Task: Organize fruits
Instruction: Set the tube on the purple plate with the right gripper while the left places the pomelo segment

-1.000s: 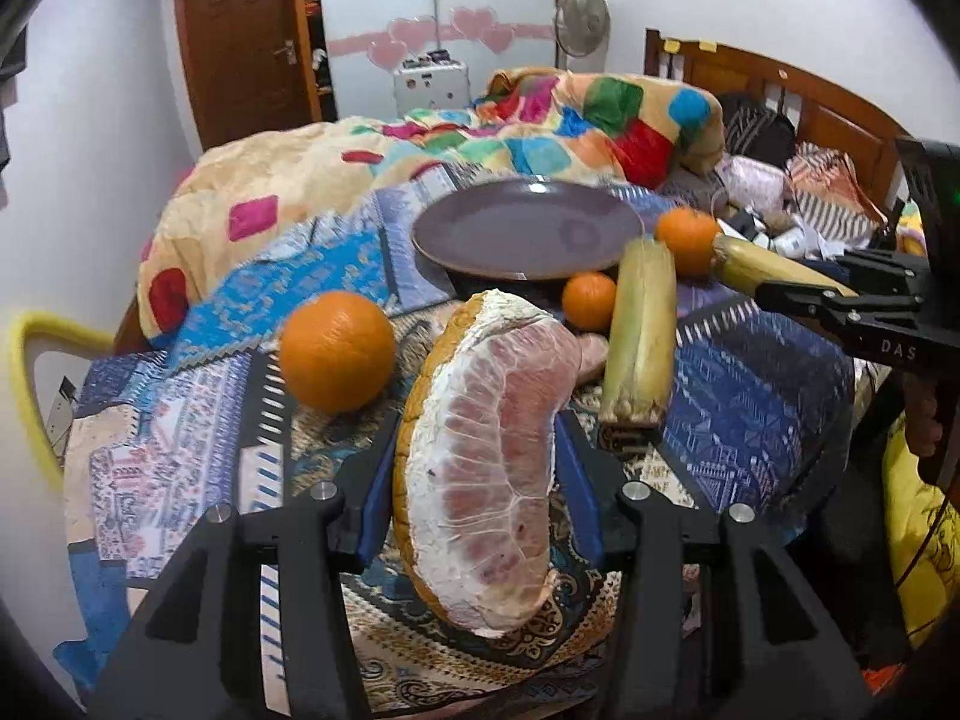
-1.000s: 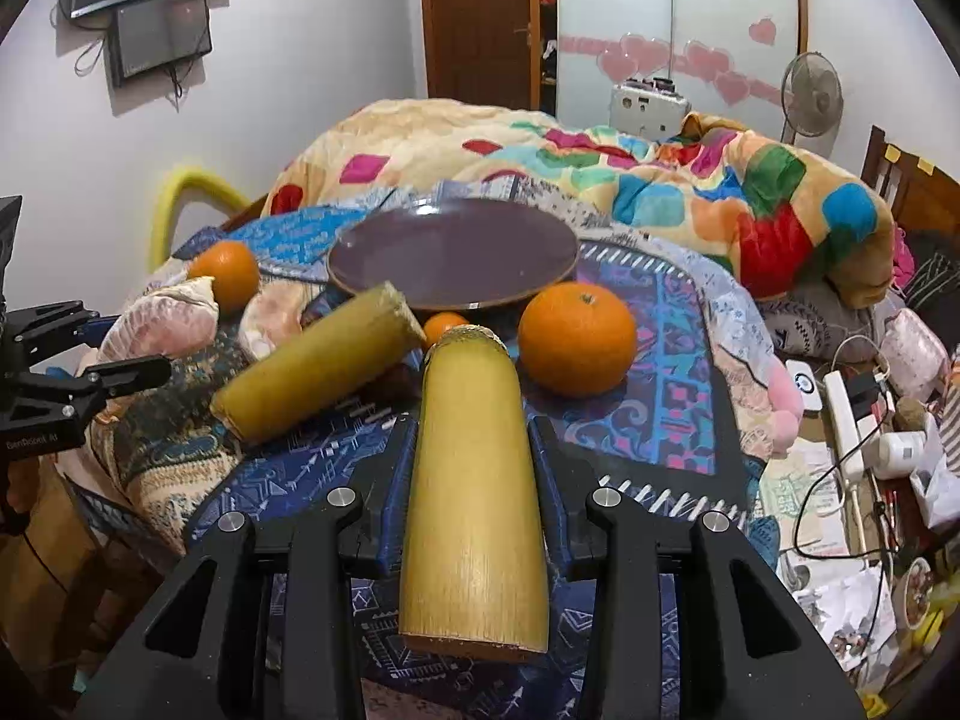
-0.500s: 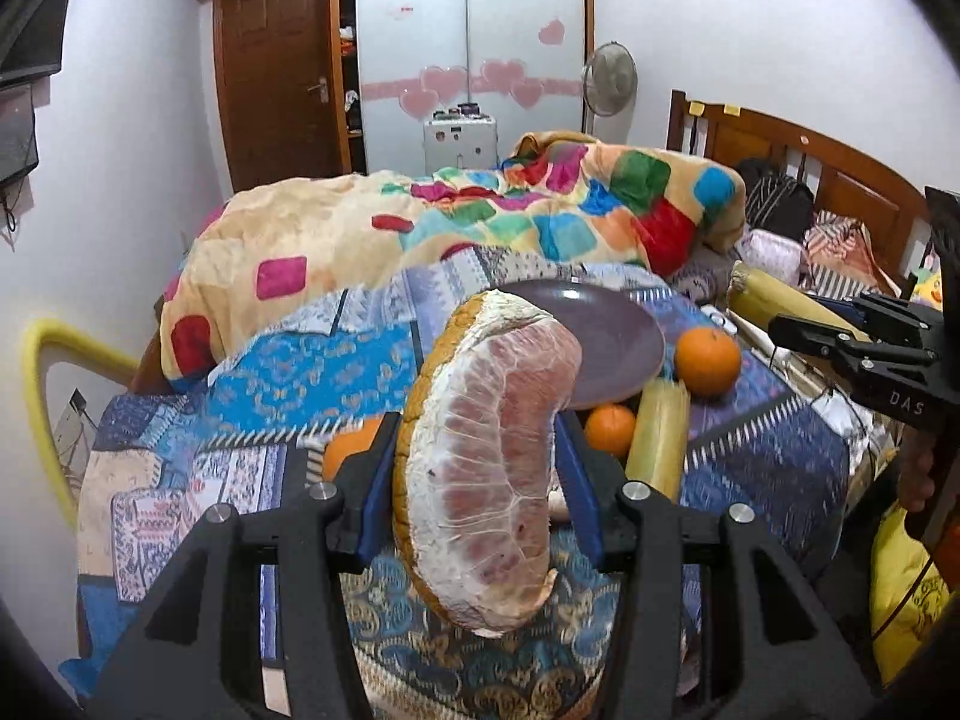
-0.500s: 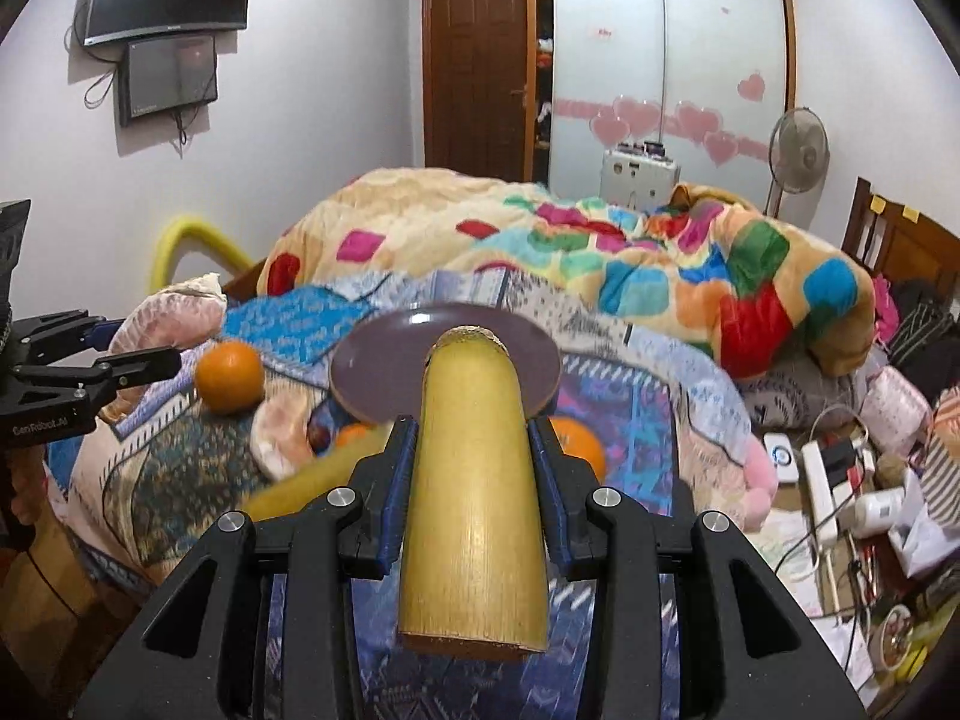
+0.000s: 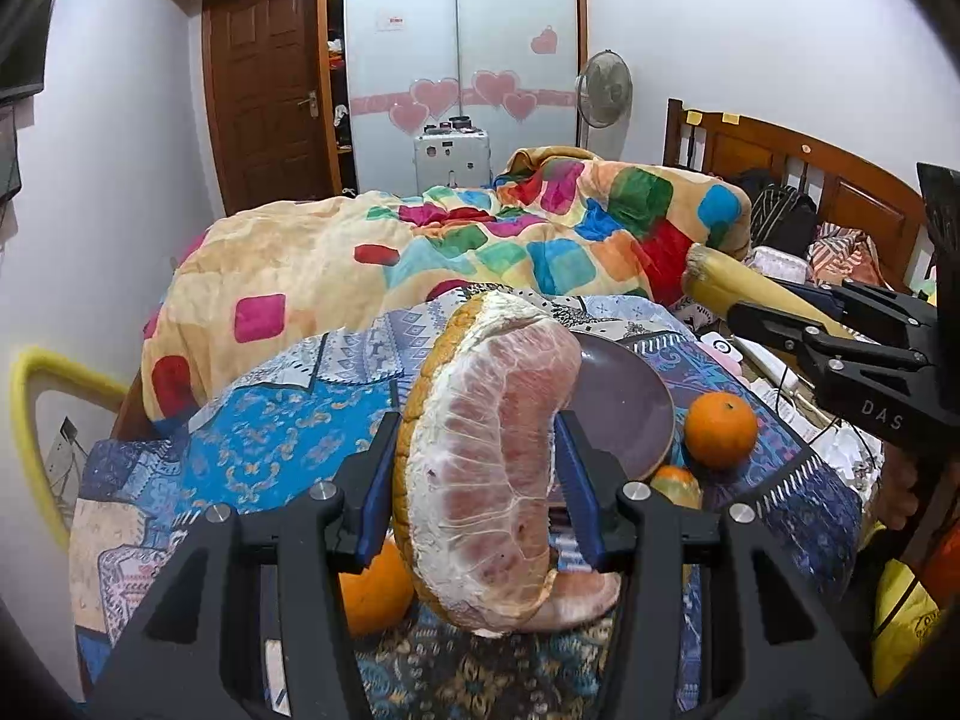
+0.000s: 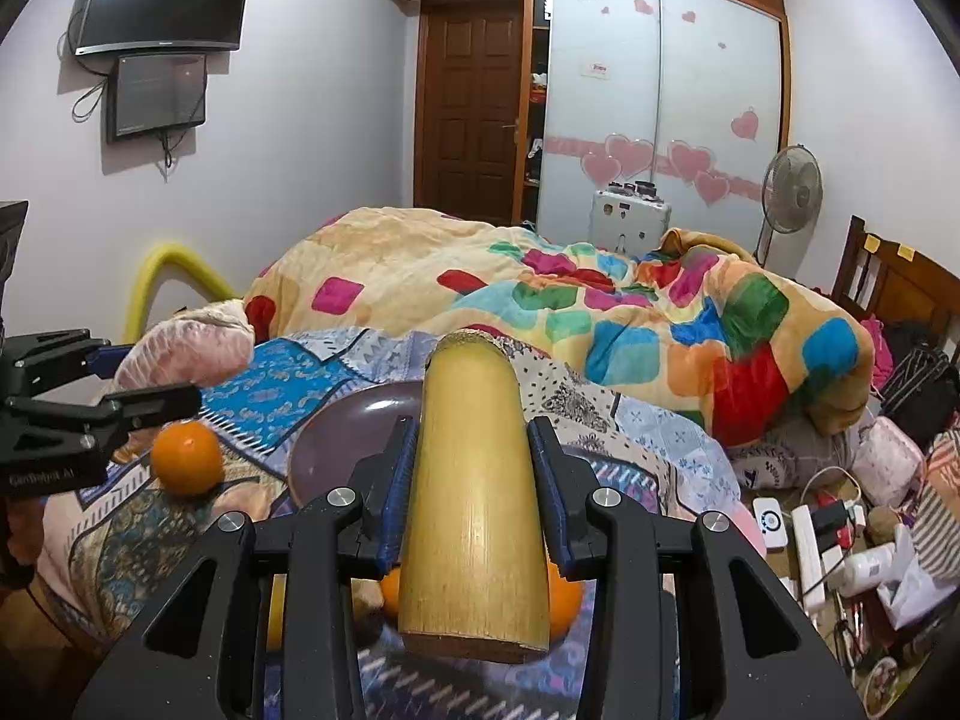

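Observation:
My left gripper [image 5: 477, 456] is shut on a large peeled pomelo wedge [image 5: 486, 468], held up above the patterned cloth. My right gripper [image 6: 474, 468] is shut on a yellow sugarcane piece [image 6: 474, 498], also held high. A dark purple plate [image 5: 630, 408] lies behind the wedge; it also shows in the right wrist view [image 6: 354, 426]. Oranges lie around it [image 5: 720, 429] [image 5: 375, 591] [image 6: 186, 459]. The right gripper with the cane shows at the right of the left wrist view [image 5: 774, 312]; the left gripper with the pomelo shows at the left of the right wrist view [image 6: 138, 378].
A second pomelo piece [image 5: 576, 597] lies under the held wedge. A colourful quilt [image 6: 600, 312] is heaped behind the plate. A wooden headboard [image 5: 798, 168], bags and a power strip [image 6: 810, 546] sit to the right. A yellow chair frame [image 5: 36, 414] stands left.
Both grippers have risen with their fruit. The plate and oranges now sit lower and farther in both views; more wall and wardrobe show.

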`<state>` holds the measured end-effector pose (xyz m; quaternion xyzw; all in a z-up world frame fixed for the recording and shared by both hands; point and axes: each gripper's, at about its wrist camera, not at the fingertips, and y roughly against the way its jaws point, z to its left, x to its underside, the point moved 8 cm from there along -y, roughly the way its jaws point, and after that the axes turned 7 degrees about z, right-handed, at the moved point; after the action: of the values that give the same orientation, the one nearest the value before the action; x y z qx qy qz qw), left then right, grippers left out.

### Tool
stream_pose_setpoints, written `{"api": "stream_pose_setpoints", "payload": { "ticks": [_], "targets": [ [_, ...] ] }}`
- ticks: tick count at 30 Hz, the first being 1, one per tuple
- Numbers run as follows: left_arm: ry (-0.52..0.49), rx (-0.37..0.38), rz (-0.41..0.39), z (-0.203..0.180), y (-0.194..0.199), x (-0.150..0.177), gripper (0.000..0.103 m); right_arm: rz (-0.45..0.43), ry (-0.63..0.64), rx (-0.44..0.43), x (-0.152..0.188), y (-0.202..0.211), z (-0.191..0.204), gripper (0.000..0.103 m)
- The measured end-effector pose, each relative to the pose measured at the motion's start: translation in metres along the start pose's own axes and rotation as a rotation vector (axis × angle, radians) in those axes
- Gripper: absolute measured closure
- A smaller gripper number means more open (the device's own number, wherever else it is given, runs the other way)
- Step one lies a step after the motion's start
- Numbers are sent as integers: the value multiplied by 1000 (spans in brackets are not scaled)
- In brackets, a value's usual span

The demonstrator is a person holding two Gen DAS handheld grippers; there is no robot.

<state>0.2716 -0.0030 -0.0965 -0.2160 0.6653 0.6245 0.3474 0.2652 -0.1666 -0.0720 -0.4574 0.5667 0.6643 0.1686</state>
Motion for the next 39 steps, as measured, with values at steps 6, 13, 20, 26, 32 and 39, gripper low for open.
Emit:
{"api": "stream_pose_setpoints", "payload": {
  "ticks": [6,13,20,26,32,39],
  "targets": [
    [7,-1,28,-2,-33,-12,54,27,2,6,-3,-25,-3,69],
    [30,-1,67,-2,-67,-22,54,81,20,26,-3,-56,-9,69],
    [29,-20,122,0,-98,-20,54,133,48,28,-8,-79,-9,100],
    [44,-10,179,4,-117,-14,54,224,79,-38,0,-92,1,100],
    [49,-1,252,5,-134,-3,53,290,116,-112,19,-95,16,82],
    [43,-1,295,3,-142,7,53,297,132,-138,25,-91,26,80]
  ]
}}
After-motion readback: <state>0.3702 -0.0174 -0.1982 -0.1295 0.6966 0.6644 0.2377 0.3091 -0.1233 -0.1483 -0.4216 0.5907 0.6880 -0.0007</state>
